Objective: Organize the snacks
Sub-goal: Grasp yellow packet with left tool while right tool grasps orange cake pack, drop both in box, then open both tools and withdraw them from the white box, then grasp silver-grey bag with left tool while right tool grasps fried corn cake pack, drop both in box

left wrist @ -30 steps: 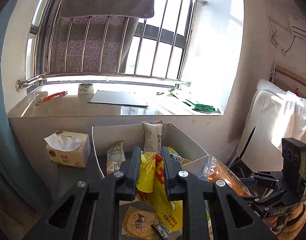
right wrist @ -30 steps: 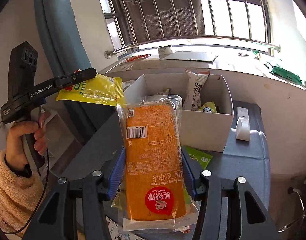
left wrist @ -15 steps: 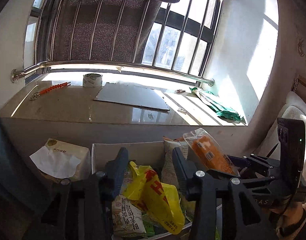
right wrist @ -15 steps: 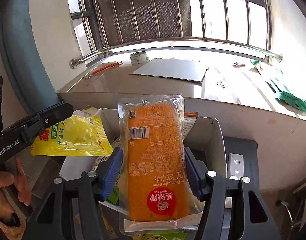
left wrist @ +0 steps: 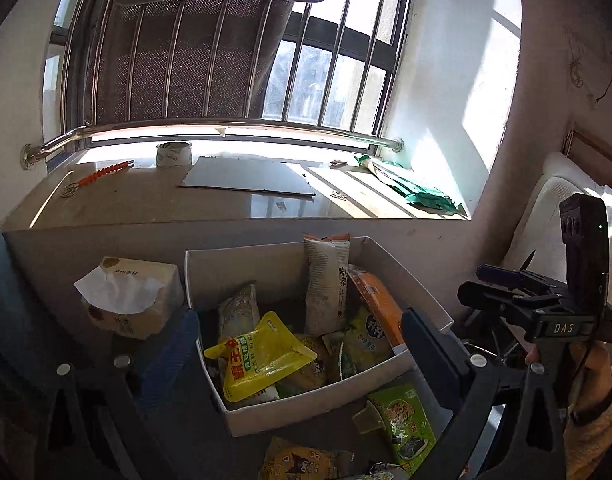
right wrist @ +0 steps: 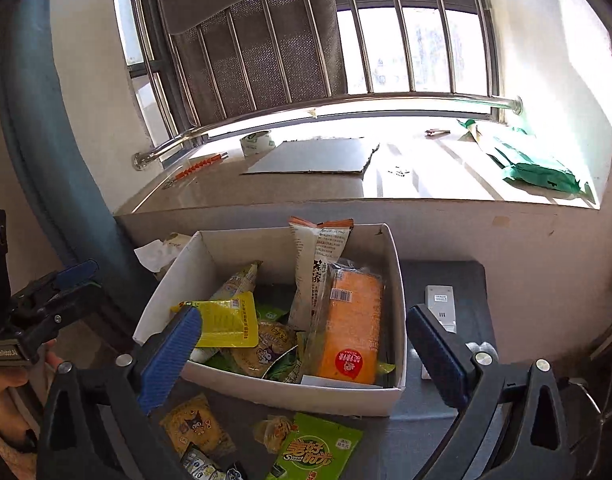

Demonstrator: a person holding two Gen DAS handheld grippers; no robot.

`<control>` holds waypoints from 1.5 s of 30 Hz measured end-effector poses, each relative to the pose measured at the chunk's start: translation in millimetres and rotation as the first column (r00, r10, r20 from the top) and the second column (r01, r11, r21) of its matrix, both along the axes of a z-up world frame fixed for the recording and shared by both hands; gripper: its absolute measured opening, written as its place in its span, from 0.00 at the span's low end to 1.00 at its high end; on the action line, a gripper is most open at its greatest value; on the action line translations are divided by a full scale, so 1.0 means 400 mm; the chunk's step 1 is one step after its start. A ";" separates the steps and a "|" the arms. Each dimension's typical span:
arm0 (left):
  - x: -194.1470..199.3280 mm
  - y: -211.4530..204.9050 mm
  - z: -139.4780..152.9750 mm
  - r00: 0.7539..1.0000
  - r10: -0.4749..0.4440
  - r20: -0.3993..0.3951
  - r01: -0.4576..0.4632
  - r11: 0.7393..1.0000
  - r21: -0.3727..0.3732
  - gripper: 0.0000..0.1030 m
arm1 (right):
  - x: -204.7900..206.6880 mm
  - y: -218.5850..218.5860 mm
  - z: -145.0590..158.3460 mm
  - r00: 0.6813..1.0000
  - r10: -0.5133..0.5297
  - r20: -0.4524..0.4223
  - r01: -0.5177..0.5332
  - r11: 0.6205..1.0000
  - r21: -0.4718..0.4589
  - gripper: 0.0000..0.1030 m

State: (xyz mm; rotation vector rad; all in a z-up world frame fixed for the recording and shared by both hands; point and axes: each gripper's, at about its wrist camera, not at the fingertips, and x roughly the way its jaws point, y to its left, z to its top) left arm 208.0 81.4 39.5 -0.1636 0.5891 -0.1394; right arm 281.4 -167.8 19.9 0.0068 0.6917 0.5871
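A white cardboard box (left wrist: 326, 396) (right wrist: 294, 394) on the dark table holds several snack packs. The yellow pouch (left wrist: 262, 356) (right wrist: 224, 322) lies on top at its left. The orange cake pack (right wrist: 350, 328) (left wrist: 380, 304) leans at its right side. My left gripper (left wrist: 302, 344) is open and empty in front of the box. My right gripper (right wrist: 306, 340) is open and empty, also in front of the box. Each gripper shows in the other's view, the right one (left wrist: 506, 280) and the left one (right wrist: 72, 276).
Loose snacks lie in front of the box: a green pack (right wrist: 316, 454) (left wrist: 402, 416) and yellow packs (right wrist: 196, 430) (left wrist: 302, 462). A tissue box (left wrist: 130, 298) stands left of the box. A white remote (right wrist: 440, 306) lies to its right. The windowsill (left wrist: 226, 196) is behind.
Both grippers opened and let go: the yellow pouch and the orange cake pack now lie in the box. Both grippers have drawn back from it.
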 end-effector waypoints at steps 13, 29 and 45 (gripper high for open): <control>-0.333 -0.145 -0.167 0.997 -0.063 -0.041 0.064 0.998 0.025 1.00 | -0.357 -0.143 -0.186 0.998 0.046 -0.050 -0.048 0.999 -0.026 1.00; -0.483 -0.197 -0.309 0.990 -0.037 -0.134 0.022 0.994 -0.111 1.00 | -0.492 -0.157 -0.366 0.992 0.018 -0.127 -0.036 0.989 -0.144 1.00; -0.472 -0.181 -0.327 0.986 -0.021 -0.166 0.001 0.993 -0.120 1.00 | -0.372 -0.024 -0.453 0.983 0.062 -0.171 -0.109 0.954 -0.281 1.00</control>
